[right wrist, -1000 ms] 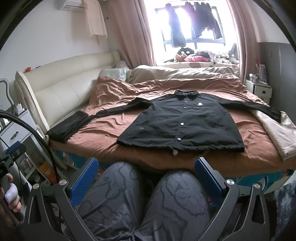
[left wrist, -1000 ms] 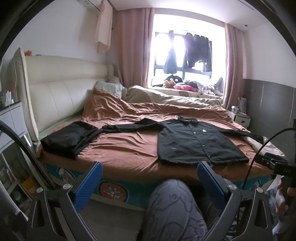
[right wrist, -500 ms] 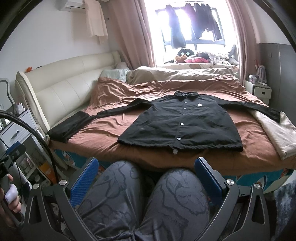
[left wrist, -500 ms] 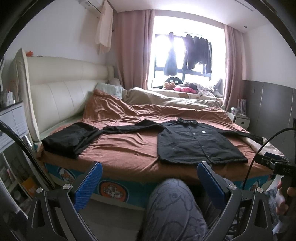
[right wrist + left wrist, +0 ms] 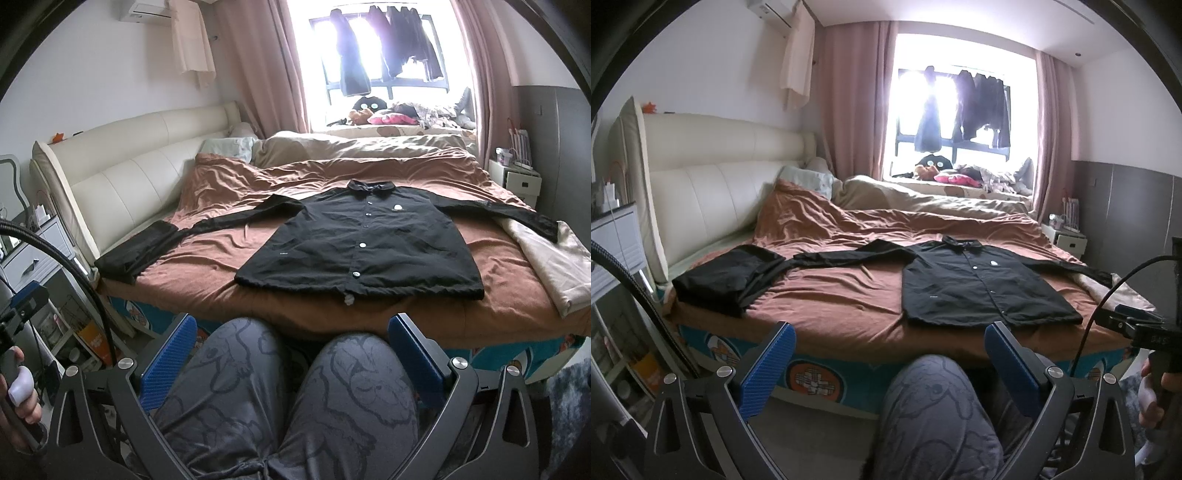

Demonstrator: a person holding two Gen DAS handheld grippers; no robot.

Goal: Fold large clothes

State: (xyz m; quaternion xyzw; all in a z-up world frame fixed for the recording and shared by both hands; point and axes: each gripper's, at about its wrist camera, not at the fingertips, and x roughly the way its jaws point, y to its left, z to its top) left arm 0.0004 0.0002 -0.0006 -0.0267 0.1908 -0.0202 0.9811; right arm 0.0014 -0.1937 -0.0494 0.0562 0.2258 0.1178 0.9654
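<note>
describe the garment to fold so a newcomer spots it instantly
On the brown bedspread, near the foot edge, lies the black shirt: spread flat, collar toward the window, sleeves out sideways. Unlike the folded black garment at the bed's left corner, it shows a row of white buttons.

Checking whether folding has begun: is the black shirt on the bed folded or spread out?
Spread out. The black shirt lies flat, buttoned front up, both sleeves stretched sideways across the brown bedspread.
</note>
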